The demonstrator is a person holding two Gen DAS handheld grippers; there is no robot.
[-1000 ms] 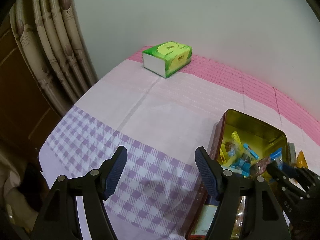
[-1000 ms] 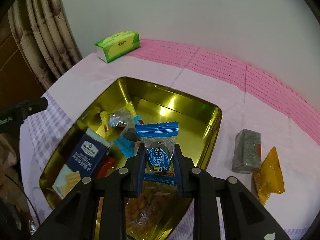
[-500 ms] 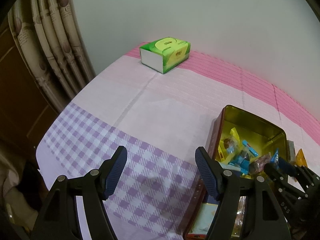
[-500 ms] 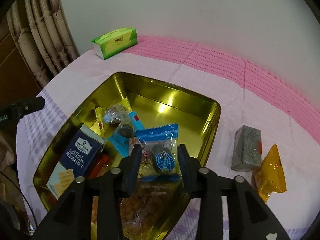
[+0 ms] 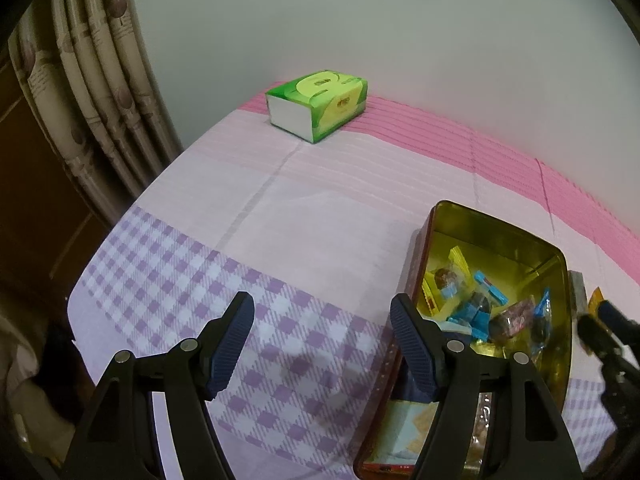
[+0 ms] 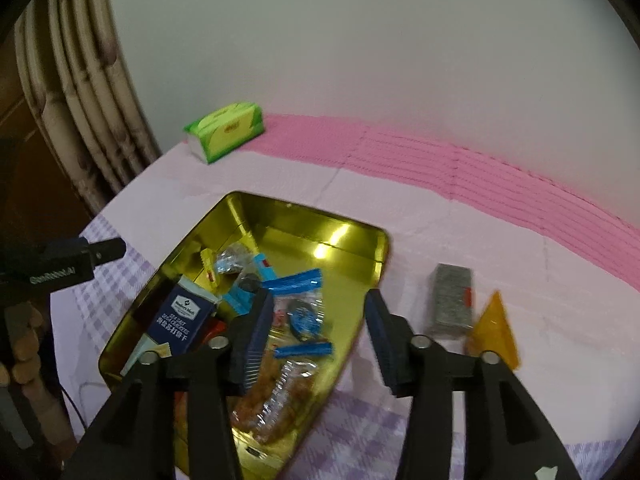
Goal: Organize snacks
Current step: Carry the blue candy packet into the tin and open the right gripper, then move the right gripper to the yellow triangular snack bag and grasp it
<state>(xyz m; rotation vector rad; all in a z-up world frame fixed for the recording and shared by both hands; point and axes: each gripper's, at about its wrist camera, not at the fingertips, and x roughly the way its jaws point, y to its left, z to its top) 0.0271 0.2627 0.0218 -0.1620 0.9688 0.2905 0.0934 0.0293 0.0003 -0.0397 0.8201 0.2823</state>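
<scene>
With both hand-held grippers gaping empty, the right hand-held gripper (image 6: 318, 338) is needing to swing squarely over the gray packet (image 6: 452, 300) lying beside the tin (image 6: 372, 248).

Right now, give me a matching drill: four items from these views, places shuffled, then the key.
Items:
1. blue-wrapped candy
2. grey rectangular snack bar
3. green tissue box
4. orange triangular packet

Places:
A. far end of the cloth, by the wall
B. inside the gold metal tin
C. on the cloth, just right of the tin
D. on the cloth, right of the grey bar

Pairs: 1-B, 2-C, 3-A, 4-D
</scene>
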